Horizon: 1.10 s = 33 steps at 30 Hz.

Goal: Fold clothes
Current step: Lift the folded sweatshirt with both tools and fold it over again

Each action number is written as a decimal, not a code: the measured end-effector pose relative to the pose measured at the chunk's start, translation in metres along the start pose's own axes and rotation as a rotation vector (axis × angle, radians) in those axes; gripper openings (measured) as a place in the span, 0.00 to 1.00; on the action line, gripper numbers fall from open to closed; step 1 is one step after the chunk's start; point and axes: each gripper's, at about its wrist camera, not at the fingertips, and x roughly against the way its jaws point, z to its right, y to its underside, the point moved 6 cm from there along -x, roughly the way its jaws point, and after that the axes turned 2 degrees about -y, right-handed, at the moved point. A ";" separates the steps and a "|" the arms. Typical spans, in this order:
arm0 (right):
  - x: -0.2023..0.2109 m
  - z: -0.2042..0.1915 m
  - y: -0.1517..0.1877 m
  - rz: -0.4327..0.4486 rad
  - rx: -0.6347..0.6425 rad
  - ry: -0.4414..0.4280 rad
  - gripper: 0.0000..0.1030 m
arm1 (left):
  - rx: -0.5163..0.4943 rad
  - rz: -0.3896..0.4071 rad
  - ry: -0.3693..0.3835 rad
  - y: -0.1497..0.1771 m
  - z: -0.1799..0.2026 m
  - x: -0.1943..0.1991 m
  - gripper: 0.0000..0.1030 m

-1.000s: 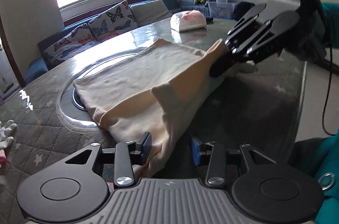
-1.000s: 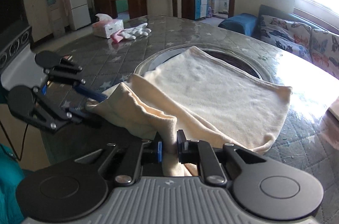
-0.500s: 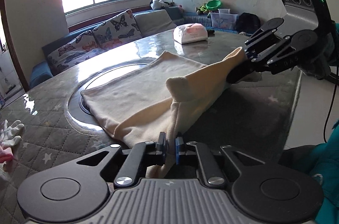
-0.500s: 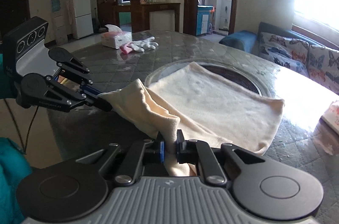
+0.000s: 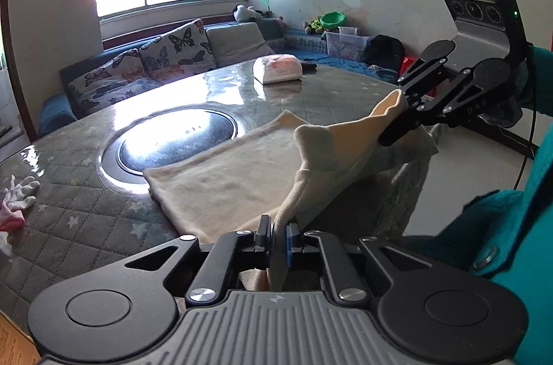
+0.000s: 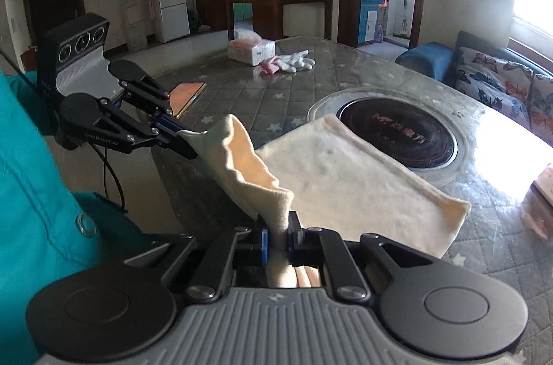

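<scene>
A cream cloth [image 5: 235, 178] lies on the round table, its near edge lifted off the surface. At the bottom of the left wrist view, my left gripper [image 5: 278, 239] is shut on one corner of that edge. My right gripper [image 6: 278, 239] is shut on the other corner. Each gripper shows in the other's view: the right gripper [image 5: 390, 137] at the right, the left gripper [image 6: 186, 151] at the left. Between them the raised edge of the cloth [image 6: 345, 178] sags in a fold. The far half rests flat beside the round hob [image 6: 397, 137].
The table [image 5: 69, 227] has a grey quilted star cover under glass. White gloves [image 6: 293, 61], a tissue pack [image 6: 250, 49] and a flat orange device [image 6: 188, 94] lie on it. A white pack [image 5: 278, 73] sits at the far side. Teal sleeves [image 6: 31, 192] are close by me. A sofa [image 5: 155, 61] stands beyond.
The left gripper went from open around the cloth's edge to shut on it. Both grippers rose and drew the cloth toward the near table edge, uncovering most of the hob.
</scene>
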 end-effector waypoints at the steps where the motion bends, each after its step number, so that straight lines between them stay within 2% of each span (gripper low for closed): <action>1: 0.000 0.005 -0.005 0.005 -0.004 0.003 0.09 | 0.005 0.007 -0.005 -0.005 -0.004 -0.003 0.09; 6: -0.009 0.040 -0.030 0.014 -0.015 0.030 0.09 | 0.009 0.024 -0.027 -0.034 -0.029 -0.026 0.09; 12: -0.038 0.097 -0.060 -0.009 -0.043 0.052 0.09 | 0.021 0.008 -0.064 -0.064 -0.078 -0.083 0.09; 16: -0.086 0.143 -0.068 -0.028 -0.095 0.104 0.10 | 0.077 -0.038 -0.124 -0.061 -0.112 -0.139 0.10; 18: -0.114 0.163 -0.058 -0.036 -0.173 0.137 0.12 | 0.116 -0.080 -0.149 -0.049 -0.123 -0.166 0.12; 20: -0.136 0.176 -0.044 -0.036 -0.223 0.191 0.21 | 0.143 -0.111 -0.177 -0.038 -0.131 -0.186 0.13; 23: -0.142 0.182 -0.026 -0.004 -0.269 0.244 0.22 | 0.187 -0.085 -0.196 -0.033 -0.133 -0.186 0.17; 27: -0.119 0.178 -0.013 0.056 -0.315 0.295 0.22 | 0.202 -0.074 -0.224 -0.035 -0.140 -0.180 0.22; 28: -0.114 0.175 -0.012 0.071 -0.311 0.300 0.23 | 0.210 -0.074 -0.233 -0.037 -0.142 -0.179 0.26; 33: -0.107 0.172 0.008 0.045 -0.352 0.299 0.21 | 0.260 -0.044 -0.265 -0.044 -0.149 -0.172 0.28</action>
